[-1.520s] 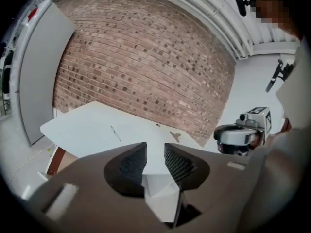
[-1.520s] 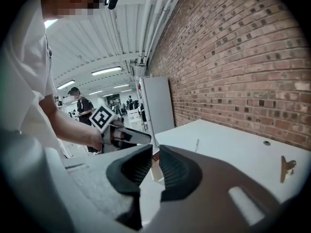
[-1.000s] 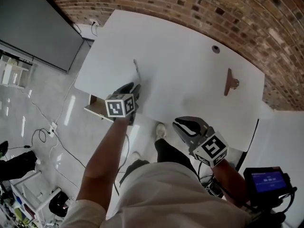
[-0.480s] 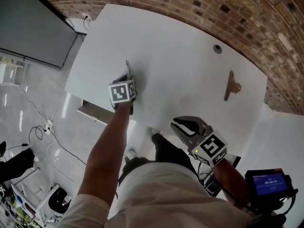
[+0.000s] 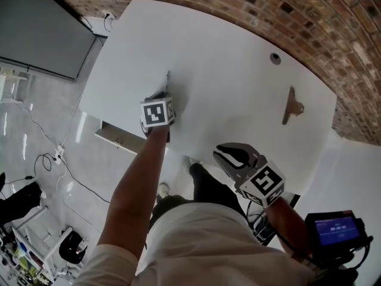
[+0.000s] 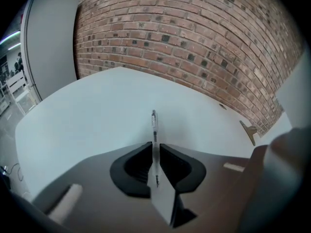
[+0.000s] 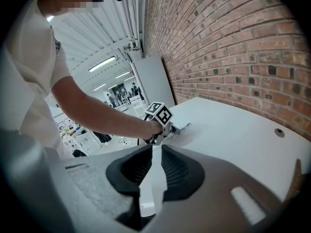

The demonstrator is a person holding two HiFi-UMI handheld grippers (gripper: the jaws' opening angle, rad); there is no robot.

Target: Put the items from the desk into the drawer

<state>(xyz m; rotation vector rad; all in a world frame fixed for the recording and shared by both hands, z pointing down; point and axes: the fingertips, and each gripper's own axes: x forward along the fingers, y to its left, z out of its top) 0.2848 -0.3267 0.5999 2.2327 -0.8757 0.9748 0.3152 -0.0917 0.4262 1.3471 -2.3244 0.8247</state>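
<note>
- Wide white bench (image 5: 238, 40) with rounded corners: carrying two items not yet stowed, so judged to be an early stage of the task. Otherwise bare apart from a small round cable hole (image 5: 274, 57).
- Shallow light-wood drawer (image 5: 116, 139): pulled open below the bench's left edge and ready to receive. Only a sliver showing in the head view, with nothing made out inside.
- Left gripper (image 6: 154, 148): lowered onto the bench not far from that edge and tilted downward. Just closed in and now clenched on the near end of the pen. First pick judged under way, with the lift and the carry to the drawer not yet done.
- Right gripper (image 7: 156, 152): held off the bench's near edge, well apart from both items. Drawn nearly together on nothing.
- Brown clip-shaped item (image 5: 292, 105): lying flat toward the bench's right end, far from either gripper and untouched. Judged work for a later trip.
- Slim grey pen (image 6: 154, 123): lying flat on the bench and pointing away from the left gripper, near end pinched between its jaws. Not visibly lifted.
</note>
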